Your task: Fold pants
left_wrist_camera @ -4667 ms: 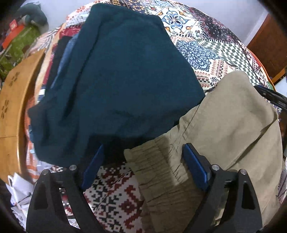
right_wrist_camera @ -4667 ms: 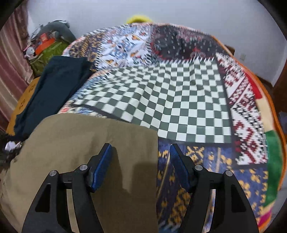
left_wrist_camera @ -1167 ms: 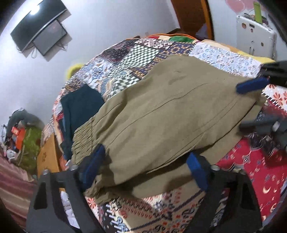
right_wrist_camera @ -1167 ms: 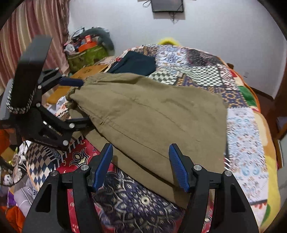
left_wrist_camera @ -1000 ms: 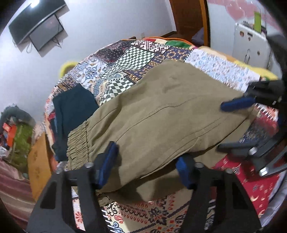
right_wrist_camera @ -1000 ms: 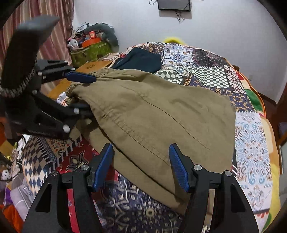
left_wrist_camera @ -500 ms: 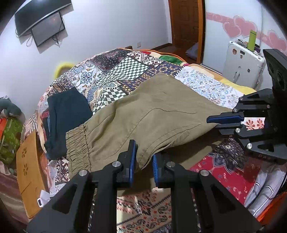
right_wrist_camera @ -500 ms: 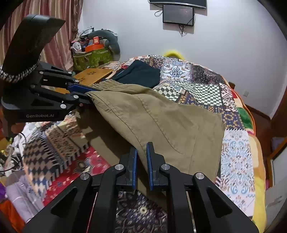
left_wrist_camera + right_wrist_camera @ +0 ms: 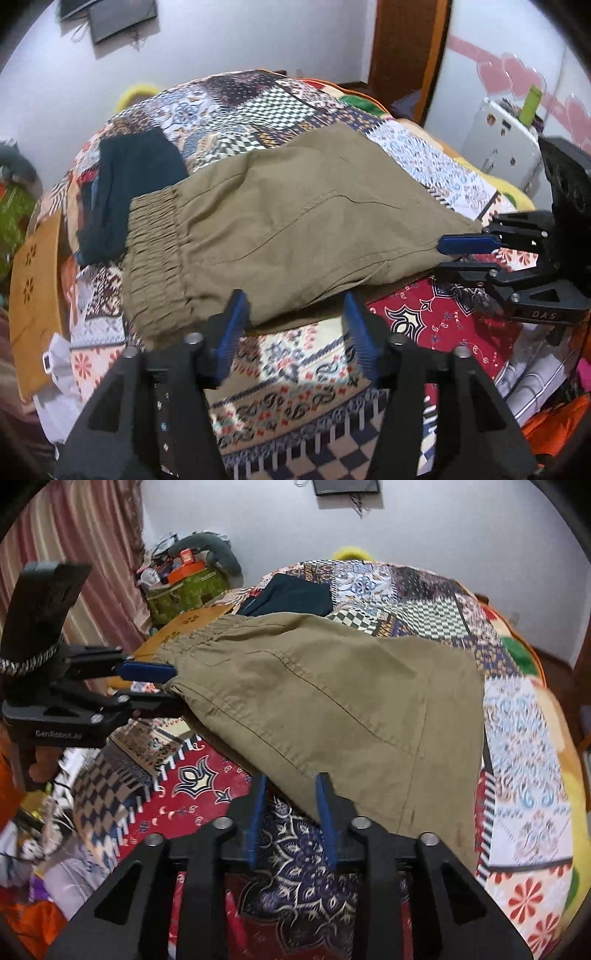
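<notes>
Olive-khaki pants (image 9: pixel 280 221) lie folded on the patchwork bed, elastic waistband at the left; they also show in the right wrist view (image 9: pixel 332 701). My left gripper (image 9: pixel 295 325) is open at the near edge of the pants by the waistband, holding nothing. It also shows in the right wrist view (image 9: pixel 162 686). My right gripper (image 9: pixel 291 812) is partly open at the near hem edge, holding nothing. It also shows in the left wrist view (image 9: pixel 454 254).
Folded dark teal clothes (image 9: pixel 129 177) lie on the bed beyond the waistband. The patchwork quilt (image 9: pixel 295 376) covers the bed. A wooden board (image 9: pixel 33 295) stands at the left edge. Bags and clutter (image 9: pixel 184 579) sit by the curtain. A white suitcase (image 9: pixel 506 147) stands at the right.
Both grippers were shut on the near edge of the pants half a second ago and have opened. The pants edge has dropped onto the bed.
</notes>
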`<state>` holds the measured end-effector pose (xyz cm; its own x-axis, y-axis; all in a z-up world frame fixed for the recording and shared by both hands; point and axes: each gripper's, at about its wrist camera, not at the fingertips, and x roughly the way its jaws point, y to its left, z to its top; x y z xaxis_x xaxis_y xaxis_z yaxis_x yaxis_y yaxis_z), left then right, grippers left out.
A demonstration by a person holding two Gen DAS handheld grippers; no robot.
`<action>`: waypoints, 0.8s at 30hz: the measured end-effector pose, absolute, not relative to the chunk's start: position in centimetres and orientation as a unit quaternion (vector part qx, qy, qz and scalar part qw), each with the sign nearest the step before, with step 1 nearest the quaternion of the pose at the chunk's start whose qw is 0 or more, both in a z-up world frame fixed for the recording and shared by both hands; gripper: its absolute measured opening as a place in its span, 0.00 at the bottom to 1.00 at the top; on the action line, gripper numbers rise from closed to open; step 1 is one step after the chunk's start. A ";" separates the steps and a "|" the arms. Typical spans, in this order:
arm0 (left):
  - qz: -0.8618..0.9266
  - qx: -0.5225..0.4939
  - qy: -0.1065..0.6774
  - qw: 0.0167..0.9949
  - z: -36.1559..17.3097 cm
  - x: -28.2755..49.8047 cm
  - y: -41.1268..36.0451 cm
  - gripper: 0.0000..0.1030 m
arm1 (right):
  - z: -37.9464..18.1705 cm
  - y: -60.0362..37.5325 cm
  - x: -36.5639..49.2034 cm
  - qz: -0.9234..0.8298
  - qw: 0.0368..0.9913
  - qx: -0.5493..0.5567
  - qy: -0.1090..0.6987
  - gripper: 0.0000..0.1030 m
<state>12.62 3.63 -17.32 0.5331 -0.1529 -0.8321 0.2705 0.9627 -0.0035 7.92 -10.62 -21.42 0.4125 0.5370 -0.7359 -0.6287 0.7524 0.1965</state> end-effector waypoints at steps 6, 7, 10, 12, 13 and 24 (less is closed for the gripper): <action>-0.110 0.008 0.448 0.887 -14.7 12.4 6.7 0.59 | -19.7 -11.1 7.5 0.353 0.843 -0.028 0.405 0.34; -0.105 0.005 0.441 0.892 -14.0 12.7 7.3 0.59 | -19.3 -11.1 7.6 0.355 0.844 -0.023 0.402 0.36; -0.090 0.000 0.425 0.901 -12.6 13.8 8.1 0.62 | -18.2 -10.9 8.2 0.358 0.849 -0.008 0.388 0.38; -0.084 -0.006 0.415 0.906 -11.8 14.9 8.7 0.64 | -17.6 -10.5 8.9 0.358 0.853 0.000 0.380 0.38; -0.081 -0.007 0.412 0.908 -11.7 15.4 8.9 0.65 | -17.5 -10.4 9.2 0.357 0.854 0.003 0.378 0.39; -0.063 -0.009 0.453 0.889 -16.3 18.8 9.5 0.66 | -20.5 -6.8 13.0 0.352 0.836 0.031 0.420 0.42</action>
<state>18.81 9.49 -16.31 0.5809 -0.1193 -0.8052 0.1031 0.9920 -0.0726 12.96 -6.77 -20.49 0.4005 0.6138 -0.6803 -0.5626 0.7508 0.3462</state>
